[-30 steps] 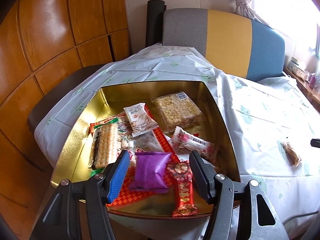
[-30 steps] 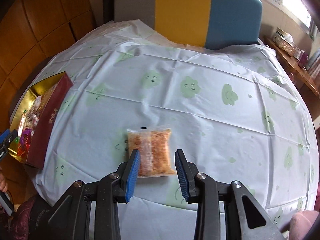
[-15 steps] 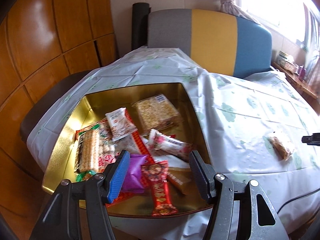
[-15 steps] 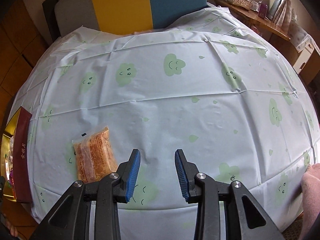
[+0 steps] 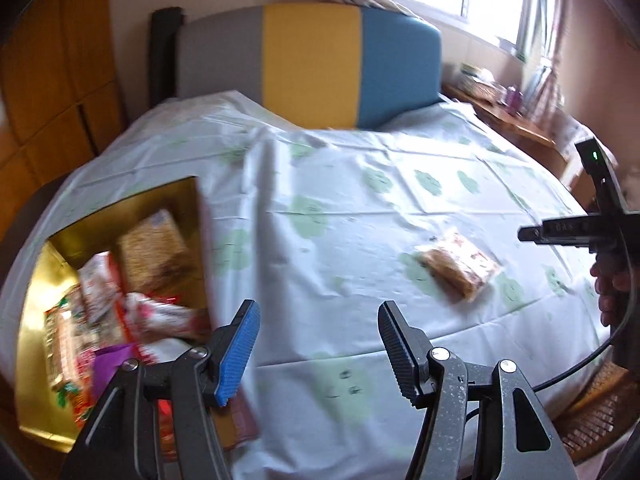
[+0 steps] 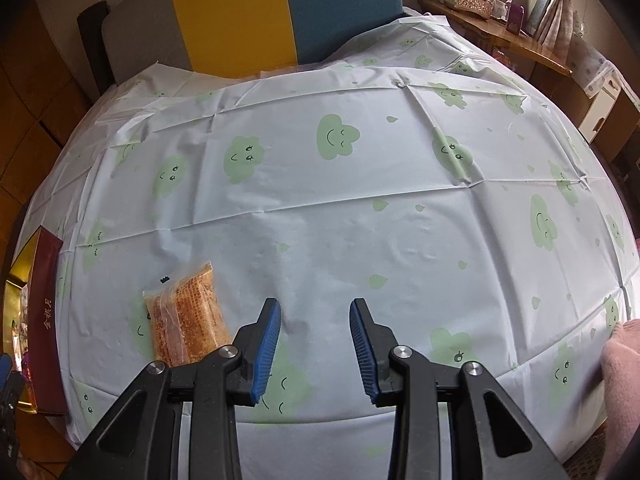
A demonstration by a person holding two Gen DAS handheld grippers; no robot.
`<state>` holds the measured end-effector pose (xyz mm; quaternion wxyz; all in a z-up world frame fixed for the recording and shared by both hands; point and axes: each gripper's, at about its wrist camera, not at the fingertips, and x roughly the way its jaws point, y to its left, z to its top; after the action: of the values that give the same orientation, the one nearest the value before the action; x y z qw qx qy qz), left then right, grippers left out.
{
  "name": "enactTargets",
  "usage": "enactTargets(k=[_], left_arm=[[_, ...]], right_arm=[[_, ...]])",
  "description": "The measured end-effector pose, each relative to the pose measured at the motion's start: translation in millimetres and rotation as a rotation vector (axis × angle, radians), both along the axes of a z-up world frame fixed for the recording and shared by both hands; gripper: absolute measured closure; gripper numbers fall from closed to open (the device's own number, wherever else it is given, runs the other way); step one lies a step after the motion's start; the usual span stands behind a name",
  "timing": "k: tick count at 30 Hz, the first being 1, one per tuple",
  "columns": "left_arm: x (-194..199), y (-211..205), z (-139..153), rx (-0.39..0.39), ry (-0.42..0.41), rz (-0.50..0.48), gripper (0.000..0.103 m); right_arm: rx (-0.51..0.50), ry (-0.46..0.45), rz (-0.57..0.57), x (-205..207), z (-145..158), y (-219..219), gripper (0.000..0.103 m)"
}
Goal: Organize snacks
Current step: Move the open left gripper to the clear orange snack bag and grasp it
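Note:
A clear packet of orange-brown snack (image 5: 458, 268) lies alone on the cloud-print tablecloth; in the right wrist view the packet (image 6: 186, 316) sits just left of my right gripper (image 6: 315, 340), which is open and empty. My left gripper (image 5: 318, 344) is open and empty, hovering over the cloth between the packet and a gold-lined snack box (image 5: 36, 276). The box holds several wrapped snacks (image 5: 150, 252). Its dark red side (image 6: 44, 328) shows at the left edge of the right wrist view.
A round table under a white tablecloth (image 6: 360, 208) fills both views. A grey, yellow and blue chair back (image 5: 312, 64) stands at the far side. A wooden shelf with small items (image 6: 492, 12) is at the back right. Wooden wall panels (image 5: 52, 80) are on the left.
My left gripper has swung right, away from above the box, toward the lone packet. My right gripper has shifted right, so the packet is now beside it rather than between its fingers.

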<state>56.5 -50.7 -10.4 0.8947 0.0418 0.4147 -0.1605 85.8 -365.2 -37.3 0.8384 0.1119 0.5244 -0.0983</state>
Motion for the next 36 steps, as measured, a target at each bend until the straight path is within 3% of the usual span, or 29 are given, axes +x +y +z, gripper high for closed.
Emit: enactTargets(k=[6, 14, 19, 27, 31, 36], left_arm=[[20.6, -46.9, -11.3, -0.053, 0.103, -0.087, 0.041], [51.1, -86.0, -33.4, -0.16, 0.303, -0.111, 0.039], [64.9, -109.3, -38.5, -0.207, 0.361, -0.111, 0.027], [84.0, -151.8, -61.0, -0.166, 0.474, -0.146, 0.021], [88.0, -162.1, -59.3, -0.174, 0.481, -0.139, 0.018], [91.2, -177.8, -63.8, -0.109, 0.477, -0.14, 0.011]], right_arm=[[0.014, -0.011, -0.066, -2.3, 2.6, -13.7, 0.067], [0.016, -0.028, -0.106, -3.2, 5.7, -21.8, 0.067], [0.014, -0.034, -0.108, -2.8, 6.7, -22.7, 0.067], [0.05, -0.059, -0.133, -5.1, 10.7, -29.5, 0.067], [0.086, -0.069, -0.162, -7.0, 11.2, -36.9, 0.067], [0.104, -0.066, -0.164, -6.1, 10.1, -38.0, 0.067]])
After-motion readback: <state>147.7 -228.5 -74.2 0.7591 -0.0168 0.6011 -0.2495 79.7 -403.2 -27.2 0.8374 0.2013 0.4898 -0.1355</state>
